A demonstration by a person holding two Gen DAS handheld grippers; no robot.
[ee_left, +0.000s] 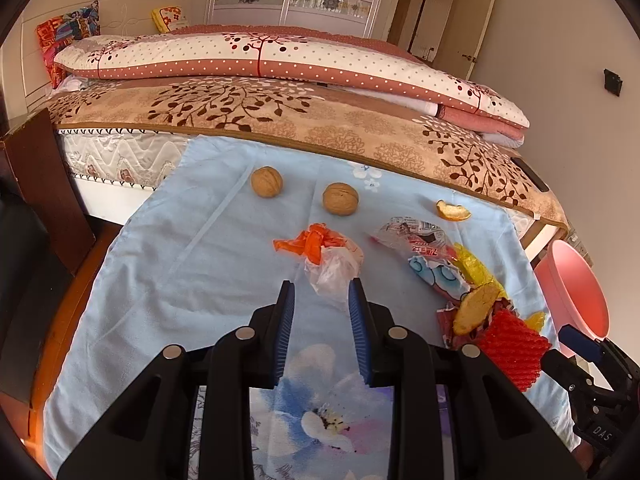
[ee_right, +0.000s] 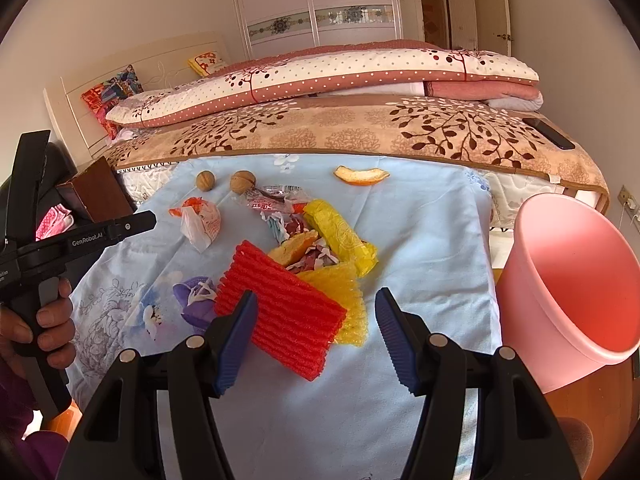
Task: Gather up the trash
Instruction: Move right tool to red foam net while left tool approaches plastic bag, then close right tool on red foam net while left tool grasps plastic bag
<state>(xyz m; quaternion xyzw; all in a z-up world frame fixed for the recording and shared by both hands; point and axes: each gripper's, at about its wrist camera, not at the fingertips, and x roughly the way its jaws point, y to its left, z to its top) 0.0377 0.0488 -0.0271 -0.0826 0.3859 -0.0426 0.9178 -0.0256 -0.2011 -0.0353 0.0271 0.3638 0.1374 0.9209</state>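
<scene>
Blue cloth (ee_right: pixel 420 240) holds 2 walnuts (ee_left: pixel 267 182), wrappers (ee_left: pixel 424 246); both grippers' fingers (ee_right: pixel 240 332) apart.

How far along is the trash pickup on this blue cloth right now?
Nothing looks done yet: what shows of the pink bin's inside is bare. In hand: nothing; the left gripper is open just short of the clear plastic wrapper, and the right gripper is open around the red foam net. Left: the snack wrappers, yellow bag, orange peel and two walnuts.

Both tools are black with ribbed blue pads (ee_right: pixel 237 336) and silver round screws (ee_left: pixel 245 333); the left tool (ee_left: pixel 321 286) reads "GenRobot.AI" in white.
</scene>
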